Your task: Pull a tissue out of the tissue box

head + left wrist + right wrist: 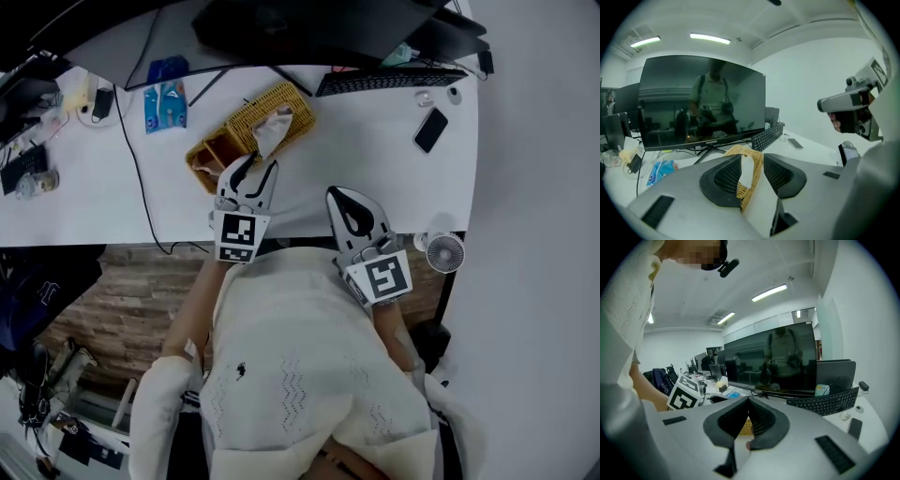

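The tissue box (236, 133) is rough woven straw, and the tissue (273, 129) in it is soft thin paper. The desk (366, 159) is smooth and white, and the monitor (701, 101) is shiny black.

yellow woven tissue box (246, 127), white tissue (272, 131), white desk (366, 159)

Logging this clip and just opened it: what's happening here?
A person at a white desk holds a gripper in each hand. The left gripper, jaws open, points at the tissue sticking up from the wicker tissue box, not yet gripping it. The right gripper hangs shut and empty at the desk's near edge.
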